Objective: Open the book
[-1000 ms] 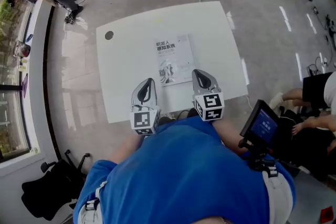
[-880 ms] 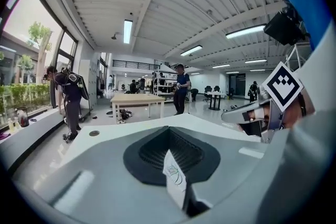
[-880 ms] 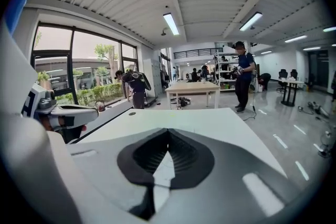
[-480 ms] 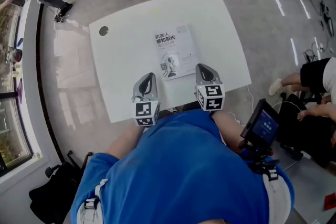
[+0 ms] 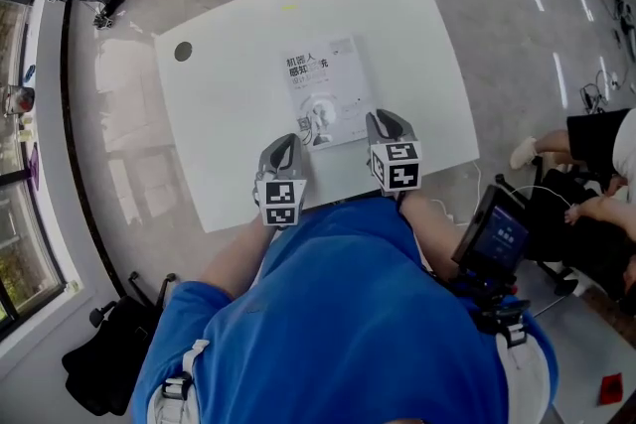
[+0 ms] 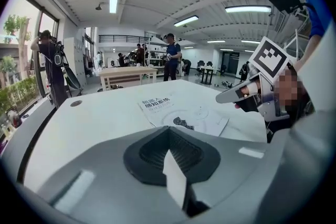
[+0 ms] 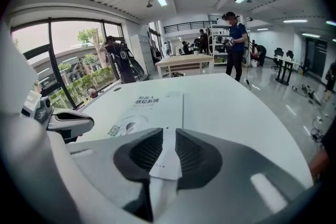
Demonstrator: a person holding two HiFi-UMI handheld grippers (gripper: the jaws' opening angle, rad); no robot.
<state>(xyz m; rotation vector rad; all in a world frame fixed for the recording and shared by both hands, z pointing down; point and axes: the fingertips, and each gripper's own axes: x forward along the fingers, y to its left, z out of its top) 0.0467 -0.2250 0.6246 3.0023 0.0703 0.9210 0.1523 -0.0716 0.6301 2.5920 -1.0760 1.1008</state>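
A closed book (image 5: pixel 323 92) with a white cover and dark print lies flat in the middle of the white table (image 5: pixel 229 124). My left gripper (image 5: pixel 281 152) hovers by the book's near left corner, its jaws shut with nothing in them. My right gripper (image 5: pixel 388 127) hovers at the near right corner. Its jaws have just been opening, and a narrow gap with nothing in it shows between the pads (image 7: pixel 144 149). From the left gripper view the book (image 6: pixel 181 113) lies ahead, the right gripper (image 6: pixel 247 93) beside it. The right gripper view has the book (image 7: pixel 152 107) straight ahead.
A dark round grommet (image 5: pixel 183 51) sits in the table's far left corner. A device with a screen (image 5: pixel 497 233) stands on a stand to my right, near a seated person's legs (image 5: pixel 596 144). A black bag (image 5: pixel 99 362) lies on the floor at the left. People stand beyond the table.
Both grippers have sunk toward the table at the book's near edge. The book has not moved.
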